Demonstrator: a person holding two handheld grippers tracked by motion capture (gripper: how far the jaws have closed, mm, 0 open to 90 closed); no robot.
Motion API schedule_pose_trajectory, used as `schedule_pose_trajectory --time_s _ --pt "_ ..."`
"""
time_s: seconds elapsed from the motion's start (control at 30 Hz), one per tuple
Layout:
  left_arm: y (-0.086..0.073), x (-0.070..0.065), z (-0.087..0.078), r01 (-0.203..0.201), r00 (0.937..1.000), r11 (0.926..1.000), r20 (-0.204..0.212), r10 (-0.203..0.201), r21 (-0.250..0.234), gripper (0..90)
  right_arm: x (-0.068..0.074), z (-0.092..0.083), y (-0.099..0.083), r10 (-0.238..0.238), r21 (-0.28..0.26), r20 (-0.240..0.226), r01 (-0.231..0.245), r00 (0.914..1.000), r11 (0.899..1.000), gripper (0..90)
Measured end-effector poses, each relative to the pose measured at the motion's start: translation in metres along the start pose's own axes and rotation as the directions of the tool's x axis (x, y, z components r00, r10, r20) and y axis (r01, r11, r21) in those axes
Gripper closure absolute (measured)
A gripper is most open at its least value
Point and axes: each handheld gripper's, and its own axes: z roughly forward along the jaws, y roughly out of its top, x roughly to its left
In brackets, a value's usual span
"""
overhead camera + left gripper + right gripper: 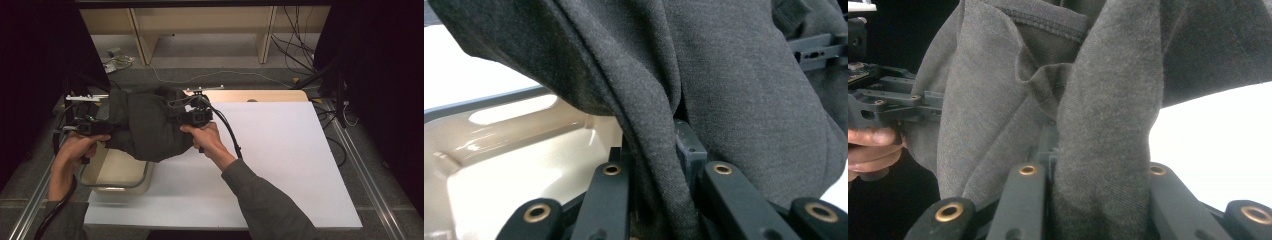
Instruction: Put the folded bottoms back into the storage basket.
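The high view looks forward and down from above the person's near side onto the white table (280, 165). Each gripper view sits very close along its own jaws, facing the dark grey garment (145, 125), which all three views share.

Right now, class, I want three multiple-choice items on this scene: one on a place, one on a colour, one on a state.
1. Where is the beige tub?
A. at the table's left edge, under the garment
B. at the far right corner
C. on the floor

2. What colour is the garment?
A. red
B. dark grey
C. yellow

3. How is the garment held?
A. lying flat, untouched
B. by one gripper only
C. clamped by both the left gripper and the right gripper

Key: 1 A, the high view shows the tub below the hanging cloth; 2 B, every view shows dark grey fabric; 3 C, each gripper view shows cloth pinched between its jaws.
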Motion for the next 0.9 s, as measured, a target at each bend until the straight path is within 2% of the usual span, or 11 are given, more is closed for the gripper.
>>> schedule_pose_trajectory --time_s 0.23,0.5,0.9 --pt "-0.005 0.012 -0.013 0.016 0.9994 0.9999 -0.032 -0.016 -0.002 79.0 0.013 0.018 0.002 -0.015 0.018 -0.004 0.015 0.9999 1.000 75.2" --pt "-0.008 0.020 -0.021 0.036 0.9970 0.9994 -0.068 -0.036 -0.005 79.0 0.025 0.030 0.002 -0.021 0.019 -0.007 0.021 0.9998 1.000 75.2" --pt "-0.018 0.038 -0.032 0.071 0.9930 0.9975 -0.095 -0.069 0.008 78.9 0.042 0.047 -0.005 -0.026 0.043 -0.031 0.027 0.9992 0.999 75.9"
